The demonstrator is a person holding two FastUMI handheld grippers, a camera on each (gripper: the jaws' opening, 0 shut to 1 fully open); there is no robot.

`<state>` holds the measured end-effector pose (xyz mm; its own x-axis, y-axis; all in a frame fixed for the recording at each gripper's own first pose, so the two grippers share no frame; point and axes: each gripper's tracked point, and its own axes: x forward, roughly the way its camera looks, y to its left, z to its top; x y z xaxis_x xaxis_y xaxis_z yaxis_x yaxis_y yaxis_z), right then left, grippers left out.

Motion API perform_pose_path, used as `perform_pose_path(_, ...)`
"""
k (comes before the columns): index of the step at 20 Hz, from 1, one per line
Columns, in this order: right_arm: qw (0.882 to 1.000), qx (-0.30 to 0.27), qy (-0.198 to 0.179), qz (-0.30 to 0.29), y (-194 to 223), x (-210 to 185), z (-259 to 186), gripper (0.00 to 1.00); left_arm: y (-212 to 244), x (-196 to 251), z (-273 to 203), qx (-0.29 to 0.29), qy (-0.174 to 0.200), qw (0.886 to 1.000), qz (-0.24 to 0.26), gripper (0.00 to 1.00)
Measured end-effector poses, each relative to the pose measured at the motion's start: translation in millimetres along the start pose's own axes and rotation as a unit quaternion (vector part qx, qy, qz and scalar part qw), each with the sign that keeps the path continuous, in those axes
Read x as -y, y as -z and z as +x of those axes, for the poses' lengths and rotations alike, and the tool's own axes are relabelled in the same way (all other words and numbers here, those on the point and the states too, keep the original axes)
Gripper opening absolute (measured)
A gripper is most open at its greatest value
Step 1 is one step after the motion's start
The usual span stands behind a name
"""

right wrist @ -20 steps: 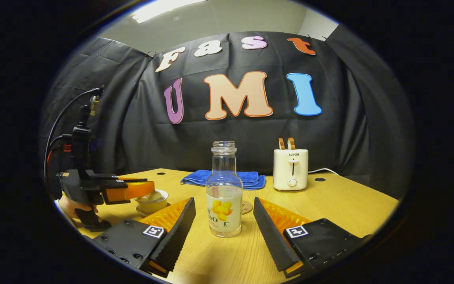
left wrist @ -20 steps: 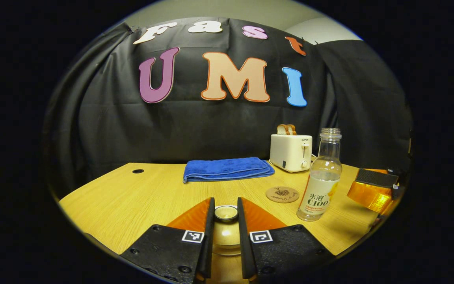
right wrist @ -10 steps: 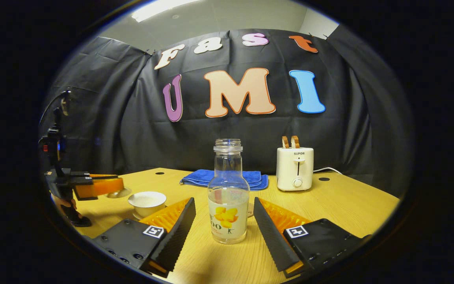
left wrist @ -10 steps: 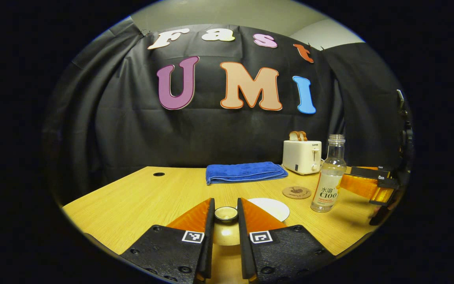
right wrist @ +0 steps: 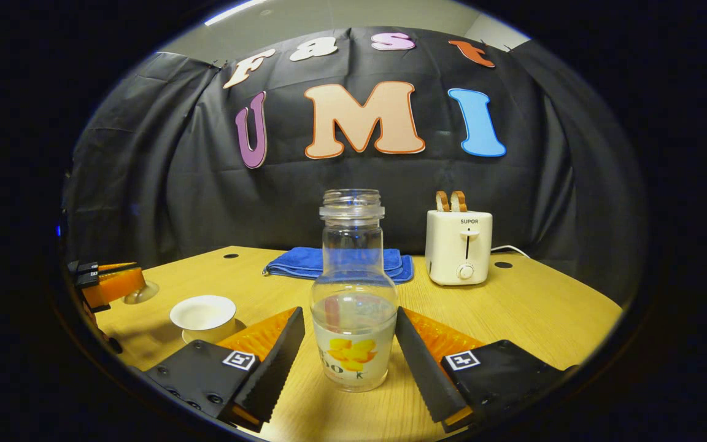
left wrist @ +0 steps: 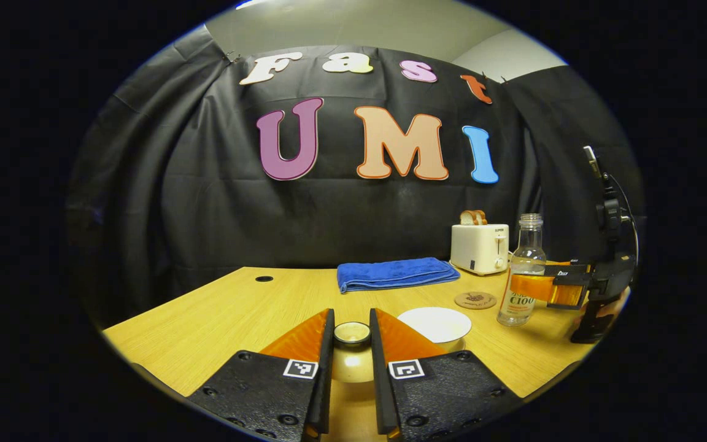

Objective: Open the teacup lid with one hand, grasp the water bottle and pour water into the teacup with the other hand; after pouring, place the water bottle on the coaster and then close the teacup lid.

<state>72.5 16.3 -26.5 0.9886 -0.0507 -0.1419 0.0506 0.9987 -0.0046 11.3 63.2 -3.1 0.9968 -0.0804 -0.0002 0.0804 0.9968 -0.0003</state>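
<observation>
The left gripper (left wrist: 351, 344) is clamped on the lid (left wrist: 351, 333), held clear of the open cup (left wrist: 434, 324) on the table (left wrist: 218, 319). The right gripper (right wrist: 348, 344) stands apart around the upright bottle (right wrist: 352, 294), its fingers not visibly pressing. Farther back lie the coaster (left wrist: 475, 300), towel (right wrist: 304, 263) and toaster (right wrist: 458, 247).

We see a matt wood-grain tabletop (right wrist: 531, 307), a clear glossy plastic bottle (right wrist: 353, 270), a glazed white teacup (right wrist: 203, 313), and a fuzzy blue cloth (right wrist: 304, 261).

Dim booth, overhead ceiling light, soft shadows, sharp focus, fisheye-bent edges
</observation>
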Motion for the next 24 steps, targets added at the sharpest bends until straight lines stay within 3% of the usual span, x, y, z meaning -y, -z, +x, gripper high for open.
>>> perform_pose_path(2, 1.000, -0.014, 0.004, -0.001, 5.7, 0.4, 8.0, 0.95, 0.1, -11.3, 0.6, -0.001, -0.008, 1.000, 0.000, 0.27)
perform_pose_path(4, 1.000, -0.029, 0.004, -0.002, 9.0, -0.5, 8.6, 0.83, 0.2, -21.3, -0.4, -0.001, -0.016, 1.000, -0.001, 0.27)
perform_pose_path(6, 1.000, -0.030, 0.003, -0.009, 9.3, -1.9, 8.6, 0.81, -0.5, -31.3, -1.2, -0.001, -0.025, 1.000, -0.003, 0.27)
perform_pose_path(13, 0.999, -0.024, 0.018, -0.022, 7.0, 2.2, 7.1, 0.80, -0.2, -45.2, -1.8, -0.002, -0.044, 0.999, 0.000, 0.27)
perform_pose_path(19, 0.993, -0.005, 0.041, -0.112, -6.3, 11.7, 3.2, 0.80, -0.2, -47.2, -1.7, -0.002, -0.049, 0.999, 0.000, 0.27)
perform_pose_path(24, 0.969, 0.008, 0.032, -0.245, -13.2, -4.9, 0.1, 0.80, -0.8, -47.1, -2.1, -0.002, -0.049, 0.999, 0.000, 0.27)
